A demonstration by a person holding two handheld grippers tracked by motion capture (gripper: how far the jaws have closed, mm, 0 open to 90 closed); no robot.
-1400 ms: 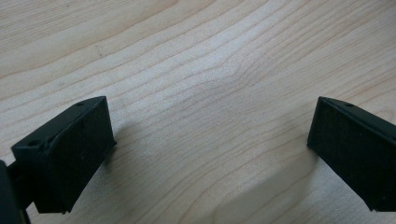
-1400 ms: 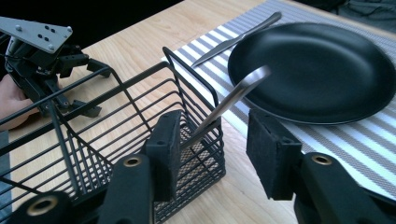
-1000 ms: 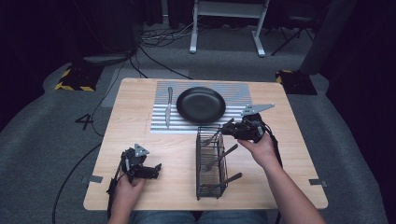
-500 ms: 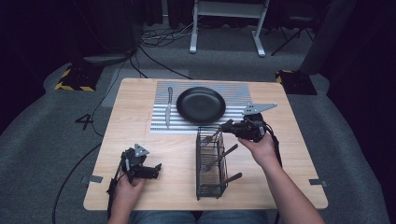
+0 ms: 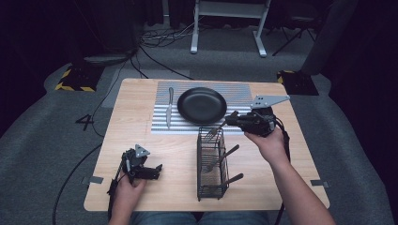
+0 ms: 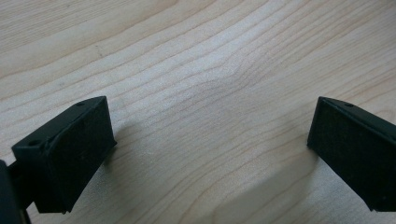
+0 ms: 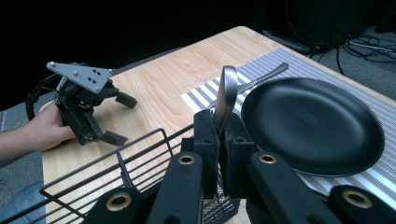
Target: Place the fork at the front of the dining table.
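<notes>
My right gripper (image 5: 232,120) has its jaws clamped shut on the handle of a metal fork (image 5: 217,131), above the far end of the black wire cutlery basket (image 5: 212,164). From the high view the fork's long axis slants: handle up toward the gripper at the right, tines down and to the left, hanging at the basket's far rim. In the right gripper view the polished, flat handle (image 7: 225,100) stands up between the two black pads, its rounded end pointing away from me toward the desk's far edge; the tines are hidden below the jaws.

The basket is a tall, narrow oblong of thin black wire, its long side running from the near edge toward the middle of the desk. Two more dark utensil handles lean out of it to the right; I cannot tell what they are.

Beyond it lies a grey-and-white striped placemat (image 5: 162,124) with a round, matte black plate (image 5: 202,105) on it and a steel knife (image 5: 169,107) just left of the plate, pointing along the desk's depth.

My left gripper (image 5: 152,171) rests near the desk's near left corner, jaws wide apart and holding nothing; its own view shows the pale wood-grain desk (image 6: 201,84) between the pads.
</notes>
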